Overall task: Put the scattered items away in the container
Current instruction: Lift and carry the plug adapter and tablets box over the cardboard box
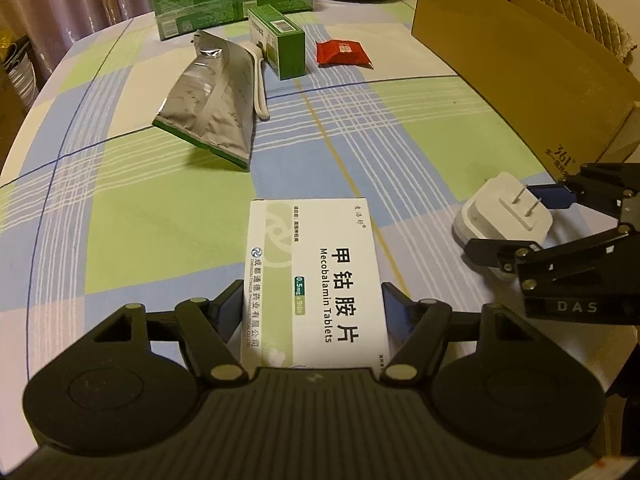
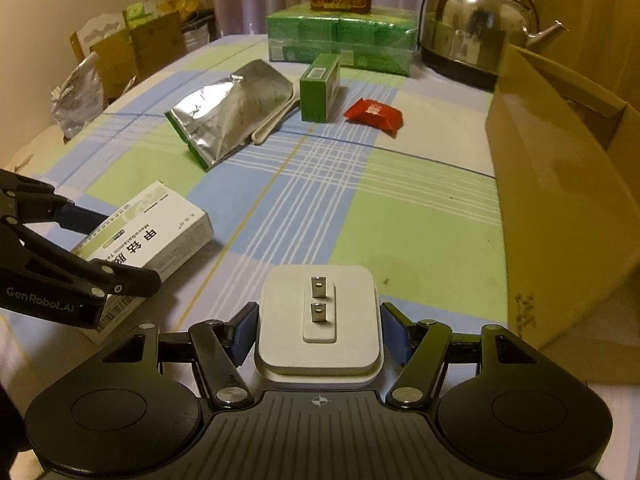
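Observation:
A white Mecobalamin tablet box (image 1: 320,248) lies on the checked tablecloth between the fingers of my left gripper (image 1: 312,286), whose pads press on its two long sides. In the right wrist view the same box (image 2: 160,224) shows at the left with that gripper (image 2: 128,248) clamped across it. My right gripper (image 2: 319,306) is shut on a white plug adapter (image 2: 320,320), prongs facing up. The adapter (image 1: 500,216) also shows at the right of the left wrist view. An open cardboard box (image 2: 560,200) stands along the right.
Farther back lie a silver foil pouch (image 1: 212,100), a white spoon (image 1: 260,80), a green carton (image 1: 280,44) and a red packet (image 1: 344,54). Behind them are stacked green packs (image 2: 340,36) and a steel kettle (image 2: 472,24). More boxes and bags (image 2: 120,52) stand beyond the table's left edge.

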`<action>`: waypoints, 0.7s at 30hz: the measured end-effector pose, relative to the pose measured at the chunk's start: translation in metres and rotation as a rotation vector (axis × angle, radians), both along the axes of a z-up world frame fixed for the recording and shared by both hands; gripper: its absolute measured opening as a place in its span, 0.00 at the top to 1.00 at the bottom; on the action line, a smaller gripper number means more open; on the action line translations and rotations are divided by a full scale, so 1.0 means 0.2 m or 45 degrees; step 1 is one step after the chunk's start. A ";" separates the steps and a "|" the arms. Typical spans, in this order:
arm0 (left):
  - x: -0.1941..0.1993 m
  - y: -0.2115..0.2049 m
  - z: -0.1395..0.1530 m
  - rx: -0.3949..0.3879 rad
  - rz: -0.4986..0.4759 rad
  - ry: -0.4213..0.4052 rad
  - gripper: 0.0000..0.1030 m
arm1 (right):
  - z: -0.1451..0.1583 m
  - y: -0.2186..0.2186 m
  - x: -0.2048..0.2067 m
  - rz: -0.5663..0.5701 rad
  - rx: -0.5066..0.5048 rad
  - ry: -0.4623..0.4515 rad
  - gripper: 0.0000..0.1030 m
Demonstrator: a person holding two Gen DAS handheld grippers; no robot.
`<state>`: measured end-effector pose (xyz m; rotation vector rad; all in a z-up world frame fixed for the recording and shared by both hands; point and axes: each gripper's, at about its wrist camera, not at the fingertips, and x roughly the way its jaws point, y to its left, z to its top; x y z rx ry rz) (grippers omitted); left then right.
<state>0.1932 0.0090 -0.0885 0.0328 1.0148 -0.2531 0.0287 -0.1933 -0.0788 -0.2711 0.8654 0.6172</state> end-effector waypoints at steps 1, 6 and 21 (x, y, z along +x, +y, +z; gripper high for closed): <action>-0.01 0.00 0.01 0.002 -0.001 -0.003 0.35 | 0.01 -0.01 -0.02 -0.006 0.006 -0.001 0.40; -0.09 -0.01 0.09 0.012 -0.007 -0.026 0.35 | 0.10 -0.08 -0.11 -0.031 0.032 -0.021 0.40; -0.19 -0.30 0.43 0.009 -0.171 -0.140 0.35 | 0.44 -0.41 -0.25 -0.188 0.144 -0.185 0.40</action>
